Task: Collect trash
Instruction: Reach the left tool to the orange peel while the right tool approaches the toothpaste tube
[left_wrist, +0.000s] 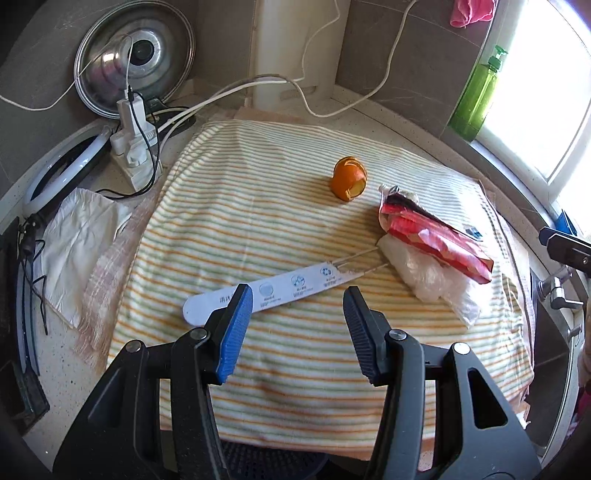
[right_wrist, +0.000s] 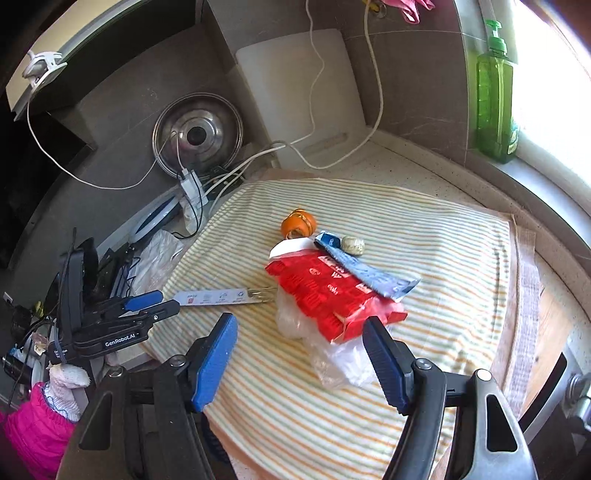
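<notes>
On a striped towel (left_wrist: 280, 229) (right_wrist: 424, 229) lies the trash: an orange peel (left_wrist: 349, 179) (right_wrist: 299, 223), a red carton (left_wrist: 436, 236) (right_wrist: 332, 295) on a clear plastic bag (left_wrist: 432, 280) (right_wrist: 332, 365), a white chopstick sleeve (left_wrist: 266, 291) (right_wrist: 218, 297), a blue wrapper (right_wrist: 369, 275) and a small pale ball (right_wrist: 352, 244). My left gripper (left_wrist: 297, 295) (right_wrist: 162, 301) hovers open above the sleeve, nothing between its fingers. My right gripper (right_wrist: 299, 323) hangs open over the near end of the carton and bag, touching neither.
A pot lid (left_wrist: 135, 55) (right_wrist: 197, 134), power strip with chargers (left_wrist: 135, 147) and white cables sit at the back left. A green soap bottle (left_wrist: 478, 92) (right_wrist: 495, 92) stands on the window sill. White paper (left_wrist: 79, 243) lies left of the towel. A sleeve in pink (right_wrist: 33, 432) shows.
</notes>
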